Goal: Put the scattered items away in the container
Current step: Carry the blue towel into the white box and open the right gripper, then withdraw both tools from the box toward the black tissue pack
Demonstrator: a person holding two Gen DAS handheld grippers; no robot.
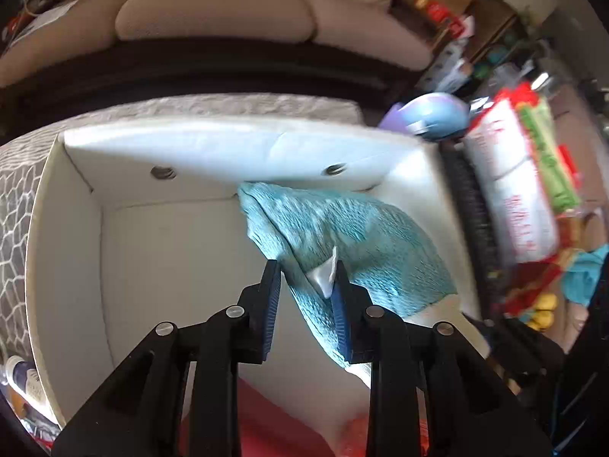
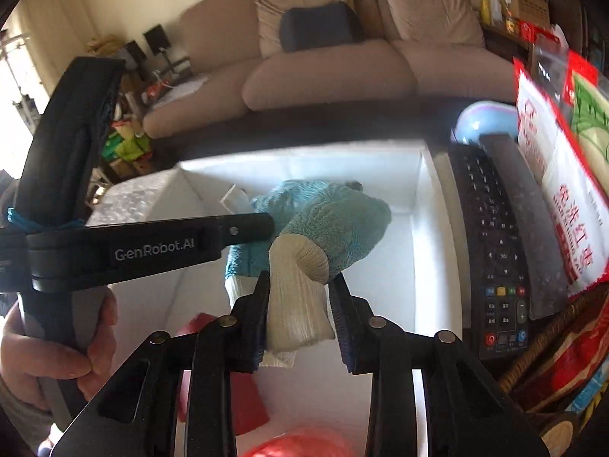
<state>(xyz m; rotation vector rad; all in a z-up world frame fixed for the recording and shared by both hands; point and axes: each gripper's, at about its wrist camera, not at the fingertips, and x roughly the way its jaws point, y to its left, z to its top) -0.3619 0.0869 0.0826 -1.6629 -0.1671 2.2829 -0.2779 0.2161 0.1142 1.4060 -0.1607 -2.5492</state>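
A white open box with a patterned grey outside is the container; it also shows in the right wrist view. My left gripper is shut on a teal cloth with a white tag, holding it over the box interior. My right gripper is shut on a rolled cream sock, right against the teal cloth above the box. The left gripper's body crosses the right wrist view, held by a hand. A red item lies in the box bottom.
A black remote lies right of the box, beside a white and red food bag and a blue round object. A wicker basket sits at right. A beige sofa stands behind. Clutter fills the shelves at right.
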